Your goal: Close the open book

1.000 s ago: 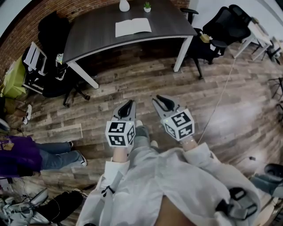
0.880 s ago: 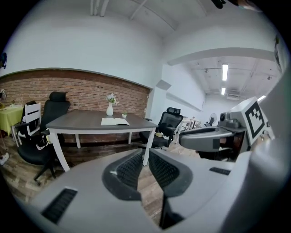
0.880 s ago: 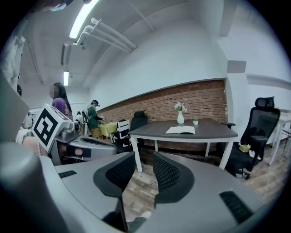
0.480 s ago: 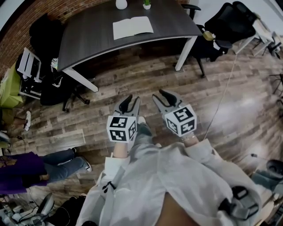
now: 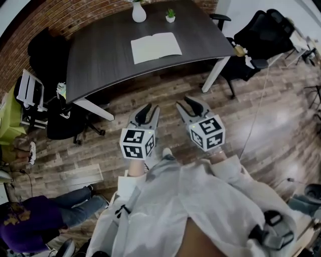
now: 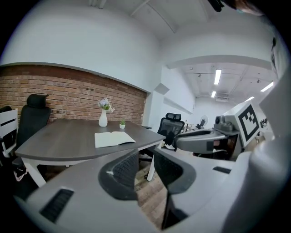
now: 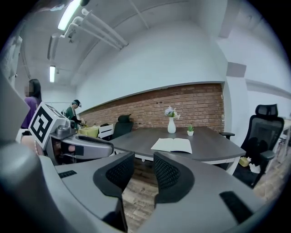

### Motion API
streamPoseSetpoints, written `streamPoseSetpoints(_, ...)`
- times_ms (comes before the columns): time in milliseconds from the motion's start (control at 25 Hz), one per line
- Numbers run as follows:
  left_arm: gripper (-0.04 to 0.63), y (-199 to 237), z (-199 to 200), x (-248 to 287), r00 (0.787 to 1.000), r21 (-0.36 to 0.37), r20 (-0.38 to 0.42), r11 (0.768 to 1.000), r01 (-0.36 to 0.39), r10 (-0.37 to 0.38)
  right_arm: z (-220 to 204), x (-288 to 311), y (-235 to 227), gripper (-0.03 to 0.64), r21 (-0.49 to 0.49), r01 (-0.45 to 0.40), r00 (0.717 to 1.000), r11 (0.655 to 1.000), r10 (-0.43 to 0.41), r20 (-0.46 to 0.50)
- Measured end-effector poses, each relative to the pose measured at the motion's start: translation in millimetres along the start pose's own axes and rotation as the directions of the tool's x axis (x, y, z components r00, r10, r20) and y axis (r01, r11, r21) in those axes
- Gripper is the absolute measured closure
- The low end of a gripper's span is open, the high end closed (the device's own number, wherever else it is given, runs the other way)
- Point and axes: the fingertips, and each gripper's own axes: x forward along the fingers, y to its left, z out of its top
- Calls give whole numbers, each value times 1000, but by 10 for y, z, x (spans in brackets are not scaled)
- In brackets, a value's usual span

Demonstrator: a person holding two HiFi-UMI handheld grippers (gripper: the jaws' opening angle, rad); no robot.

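Note:
An open book with pale pages lies flat on a dark grey table, well ahead of me. It also shows in the left gripper view as the book and in the right gripper view as the book. My left gripper and right gripper hang side by side over the wooden floor, short of the table's near edge and pointing toward it. Both have just been opening their jaws. They stand open with nothing between them, as the left gripper and right gripper show close up.
A white vase and a small potted plant stand behind the book. Black office chairs crowd the table's right end, and a white chair and dark chair its left. A person sits on the floor at lower left.
Both grippers have moved forward toward the table, which now lies nearer in the head view. Their jaws, shut a second ago, now stand apart.

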Motion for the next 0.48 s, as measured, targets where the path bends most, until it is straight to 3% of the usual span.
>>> streamPoseSetpoints(240, 497, 417, 204, 247, 1000, 10, 8, 1000, 19, -19, 186, 417, -177, 511, 15, 42, 999, 999, -42, 2)
streamPoseSetpoints(480, 498, 637, 117, 375, 999, -36, -18, 999, 39, -40, 168, 662, -220, 511, 2, 51, 998, 999, -51, -35)
